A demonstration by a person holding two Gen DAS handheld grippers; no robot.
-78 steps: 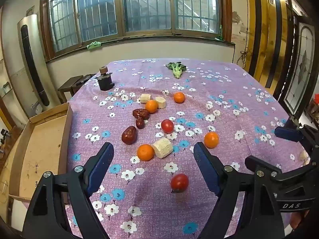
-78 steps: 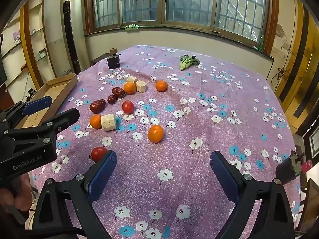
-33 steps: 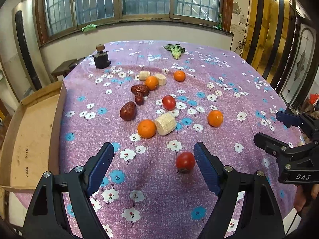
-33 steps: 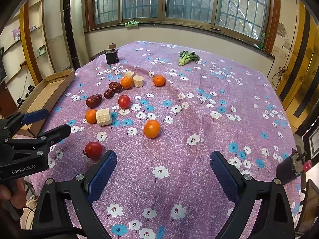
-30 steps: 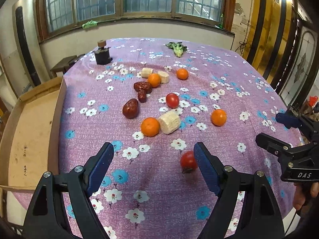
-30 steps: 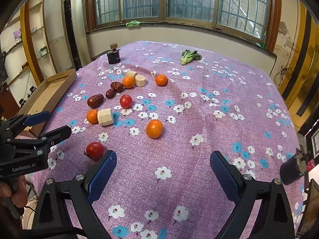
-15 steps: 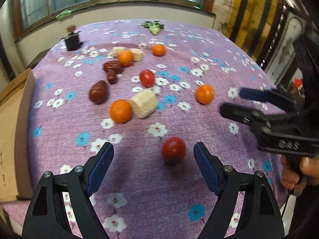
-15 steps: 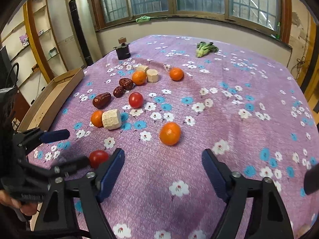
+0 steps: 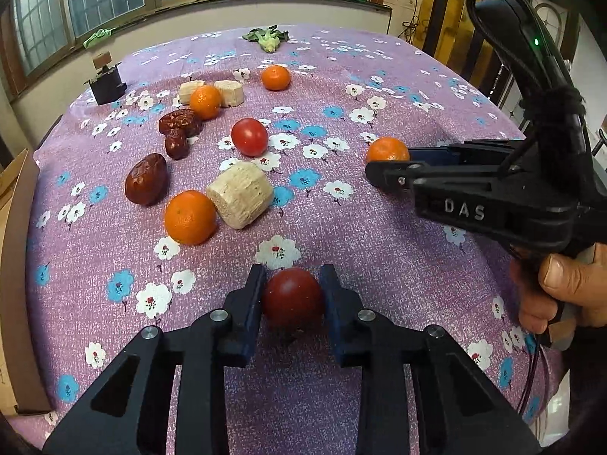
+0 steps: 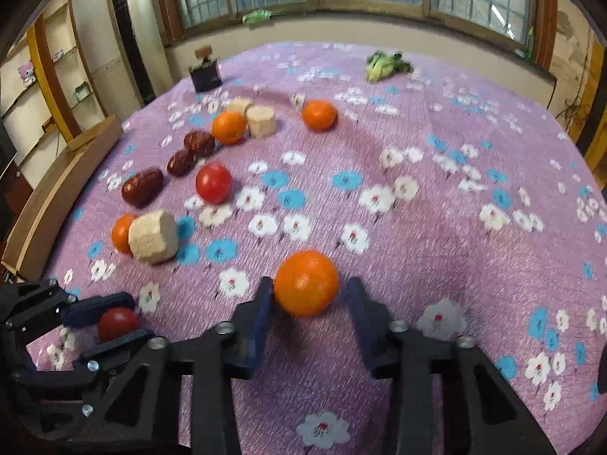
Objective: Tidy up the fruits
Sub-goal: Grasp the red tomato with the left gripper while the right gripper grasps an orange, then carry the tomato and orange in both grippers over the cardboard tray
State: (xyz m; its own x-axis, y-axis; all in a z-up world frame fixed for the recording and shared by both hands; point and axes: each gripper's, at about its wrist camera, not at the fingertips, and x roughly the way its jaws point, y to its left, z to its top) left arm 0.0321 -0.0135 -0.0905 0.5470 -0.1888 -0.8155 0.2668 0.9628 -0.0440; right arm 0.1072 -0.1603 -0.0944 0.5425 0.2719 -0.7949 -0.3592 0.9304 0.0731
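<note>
My left gripper [image 9: 292, 288] is shut on a red tomato [image 9: 293, 296] that rests on the purple flowered tablecloth [image 9: 379, 227]; the same tomato shows in the right wrist view [image 10: 115, 323]. My right gripper [image 10: 308, 295] has its fingers around an orange tangerine [image 10: 306, 282]; the left finger touches it and a small gap shows on the right. That tangerine shows in the left wrist view [image 9: 387, 149] beside the right gripper's fingers [image 9: 394, 174].
Further back lie a second tomato [image 9: 249, 137], three more tangerines [image 9: 189, 217], pale cut chunks [image 9: 240, 199], dark red dates [image 9: 146, 178], a green vegetable [image 9: 266, 36] and a small dark box [image 9: 105, 80]. A cardboard box [image 10: 57, 189] stands left of the table.
Both grippers moved forward and down and closed in. The left one shut on the near tomato; the right one narrowed around the near tangerine.
</note>
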